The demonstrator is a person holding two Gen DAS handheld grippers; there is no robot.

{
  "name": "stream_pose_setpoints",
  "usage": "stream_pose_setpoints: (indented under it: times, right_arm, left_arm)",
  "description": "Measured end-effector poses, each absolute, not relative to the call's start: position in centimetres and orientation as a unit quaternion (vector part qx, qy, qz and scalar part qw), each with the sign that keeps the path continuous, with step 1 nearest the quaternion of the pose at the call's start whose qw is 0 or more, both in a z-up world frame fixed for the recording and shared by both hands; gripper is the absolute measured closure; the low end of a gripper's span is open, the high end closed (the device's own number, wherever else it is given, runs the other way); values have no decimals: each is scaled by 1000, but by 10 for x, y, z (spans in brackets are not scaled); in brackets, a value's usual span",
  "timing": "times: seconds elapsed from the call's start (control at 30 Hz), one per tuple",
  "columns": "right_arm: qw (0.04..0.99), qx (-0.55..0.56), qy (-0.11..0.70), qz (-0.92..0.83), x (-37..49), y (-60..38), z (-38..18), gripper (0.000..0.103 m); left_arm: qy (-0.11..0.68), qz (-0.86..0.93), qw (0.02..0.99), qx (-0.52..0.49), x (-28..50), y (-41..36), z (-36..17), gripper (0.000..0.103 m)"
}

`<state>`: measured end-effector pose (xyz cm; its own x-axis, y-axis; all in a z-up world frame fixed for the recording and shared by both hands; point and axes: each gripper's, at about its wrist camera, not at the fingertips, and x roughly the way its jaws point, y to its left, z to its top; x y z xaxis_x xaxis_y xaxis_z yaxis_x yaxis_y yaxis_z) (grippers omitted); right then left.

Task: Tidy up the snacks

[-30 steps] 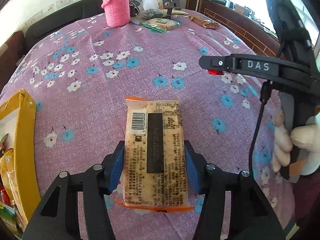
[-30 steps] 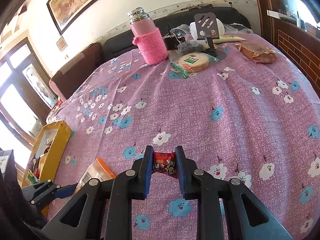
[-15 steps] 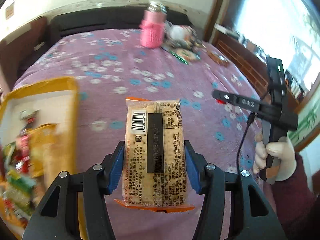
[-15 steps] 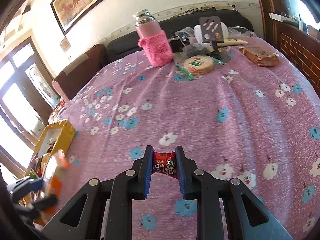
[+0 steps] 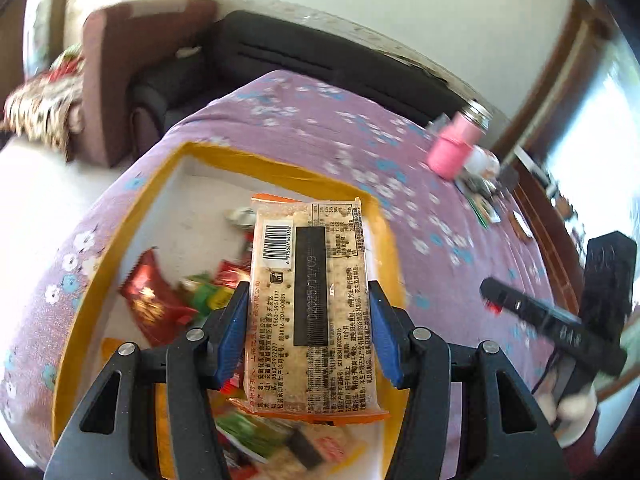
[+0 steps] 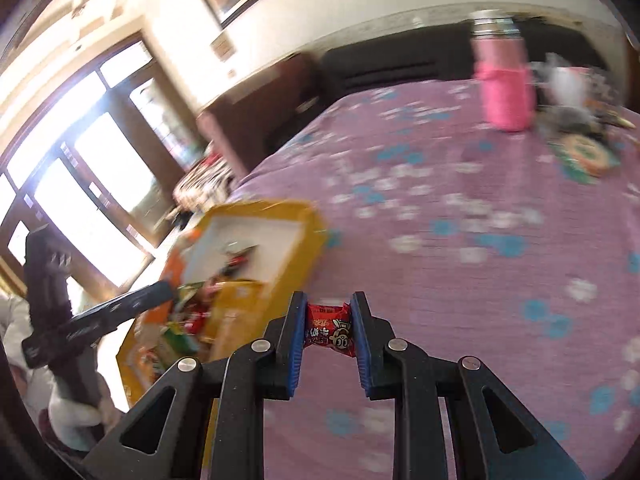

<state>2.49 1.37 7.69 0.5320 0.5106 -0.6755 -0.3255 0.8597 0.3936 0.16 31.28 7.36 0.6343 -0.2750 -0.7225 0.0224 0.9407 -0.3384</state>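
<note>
Closest to me on the left cam, my left hand-held gripper [image 5: 307, 334] is clamped on a cracker pack [image 5: 310, 304], blue pads pressing both long sides. It's a clear wrapper with orange sealed ends, pale square crackers showing through, and the back faces me: barcode top left, a black strip down the middle, small printed text all around. The pack hangs in the air right over the yellow box [image 5: 120, 240].

On the right cam, my right hand-held gripper [image 6: 328, 330] is pinched shut on a small red candy [image 6: 330, 326], a crinkly wrapper with yellow lettering and a little cartoon face. It's held up off the purple flowered tabletop [image 6: 460, 240], just beside the box's near right corner.

Under the cracker pack, the yellow box has a white floor and a jumble of snacks in it. I can pick out a red foil packet [image 5: 154, 304], some green wrappers [image 5: 204, 294] and more cracker-looking packs at the near end, but it's blurry so I can't read any of it.

Further out on the tabletop there's a pink flask [image 6: 504, 76] with a metal cap in a knitted sleeve, and next to it a round green-edged snack pack [image 6: 584, 152] plus some clutter too smeared to name. Behind the tabletop sits a dark sofa [image 5: 320, 56].
</note>
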Motion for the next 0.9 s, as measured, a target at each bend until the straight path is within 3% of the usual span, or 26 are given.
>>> stream_pose_setpoints:
  times: [0.23,0.37,0.57,0.63,0.77,0.9]
  right_arm:
    - [833,100,466,280,56,104,59,81]
    - [823,95,487,275,73,130,44,81]
    - [830,102,476,274,82,139,40,68]
    - [836,107,465,272,77,133,47,59]
    - [854,88,438,267,53,115,65,57]
    - [866,70,418,265,14,89,74,48]
  left_arm:
    - [422,-78,875,-223,21,355,56,48]
    - [401,-96,882,-226,5,362,63,38]
    - [369,-92,899,-217,-19,371,82,32]
    - [358,-87,905,-212,-27,371,88,31]
    - [339,-72,919,-190,-47,359,98,30]
    - [321,-62,930,-169,-67,339,105,28]
